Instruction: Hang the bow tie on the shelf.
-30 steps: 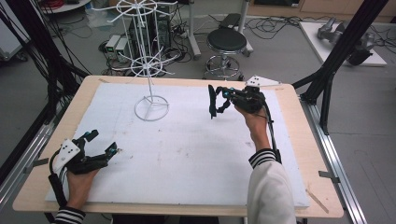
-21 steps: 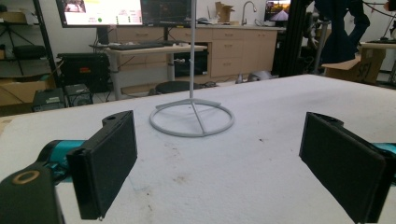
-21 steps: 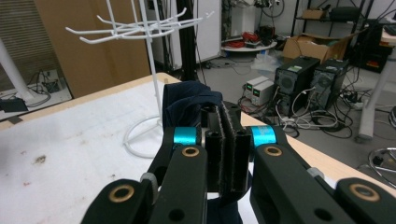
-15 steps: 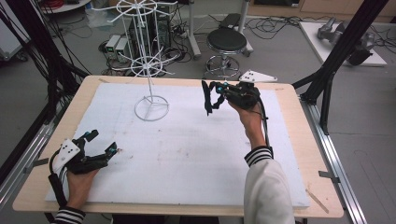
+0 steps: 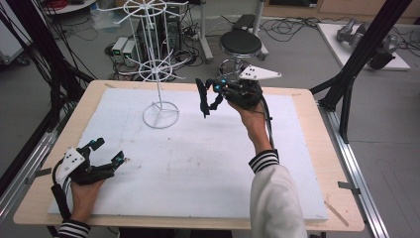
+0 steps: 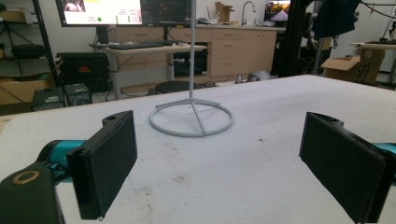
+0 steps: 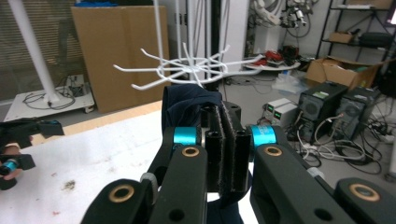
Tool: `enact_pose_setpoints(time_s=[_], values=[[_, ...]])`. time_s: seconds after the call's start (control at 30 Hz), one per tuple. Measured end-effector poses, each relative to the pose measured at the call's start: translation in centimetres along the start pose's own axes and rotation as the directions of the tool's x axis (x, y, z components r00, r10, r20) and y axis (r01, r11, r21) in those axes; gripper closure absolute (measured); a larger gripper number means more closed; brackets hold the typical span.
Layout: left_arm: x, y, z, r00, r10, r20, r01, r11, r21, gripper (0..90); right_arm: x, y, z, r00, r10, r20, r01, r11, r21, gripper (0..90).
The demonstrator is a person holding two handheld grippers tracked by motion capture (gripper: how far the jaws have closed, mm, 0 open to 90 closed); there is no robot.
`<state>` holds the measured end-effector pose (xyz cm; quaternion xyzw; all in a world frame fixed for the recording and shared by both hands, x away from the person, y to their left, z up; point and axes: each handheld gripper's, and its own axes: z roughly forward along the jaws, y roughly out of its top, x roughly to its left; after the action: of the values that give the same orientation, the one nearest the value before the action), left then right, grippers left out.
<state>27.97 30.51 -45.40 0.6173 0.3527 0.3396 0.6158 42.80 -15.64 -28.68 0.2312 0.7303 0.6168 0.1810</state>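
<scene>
The right gripper (image 5: 208, 96) is raised just right of the white wire hook rack (image 5: 159, 74), its jaws clamped on a dark navy cloth (image 7: 189, 105) — the cloth hangs down near the rack's lower hooks. Well off toward the table's near-left corner, the left gripper (image 5: 106, 153) rests on the white foam mat (image 5: 198, 163), jaws wide apart and holding nothing

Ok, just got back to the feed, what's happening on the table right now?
A person works with a gripper in each hand. The right gripper is raised above the far side of the white table, its jaws shut on a dark cloth that hangs down beside the white wire rack. The cloth is not yet on any of the rack's hooks. The left gripper rests near the table's front left corner, jaws wide open and holding nothing, facing the rack's ring base.
</scene>
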Motion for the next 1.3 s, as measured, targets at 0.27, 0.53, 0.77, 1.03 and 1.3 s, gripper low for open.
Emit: enact_pose_setpoints(time_s=[0.27, 0.53, 0.77, 1.03, 1.3], values=[[0.0, 0.0, 0.0, 1.0, -0.001, 0.001, 0.001, 1.0, 0.001, 11.6, 1.5, 1.2, 1.4, 0.9985, -0.022, -0.05, 0.021, 1.0, -0.017, 88.2], [0.0, 0.0, 0.0, 1.0, -0.003, 0.0, 0.003, 1.0, -0.001, 11.6, 3.0, 2.2, 2.9, 0.9935, -0.051, -0.102, 0.049, 0.999, -0.021, 88.2], [0.0, 0.0, 0.0, 1.0, -0.003, 0.002, 0.003, 1.0, 0.0, 11.6, 4.2, 2.7, 4.4, 0.9891, -0.06, -0.134, 0.057, 0.998, -0.023, 88.1], [0.0, 0.0, 0.0, 1.0, -0.005, 0.001, 0.005, 1.0, 0.0, 11.6, 4.9, 3.0, 6.3, 0.986, -0.056, -0.157, 0.054, 0.998, -0.019, 88.1], [0.0, 0.0, 0.0, 1.0, -0.006, 0.001, 0.006, 1.0, -0.001, 11.6, 5.5, 3.5, 8.4, 0.9856, -0.056, -0.159, 0.056, 0.998, -0.002, 88.1]])
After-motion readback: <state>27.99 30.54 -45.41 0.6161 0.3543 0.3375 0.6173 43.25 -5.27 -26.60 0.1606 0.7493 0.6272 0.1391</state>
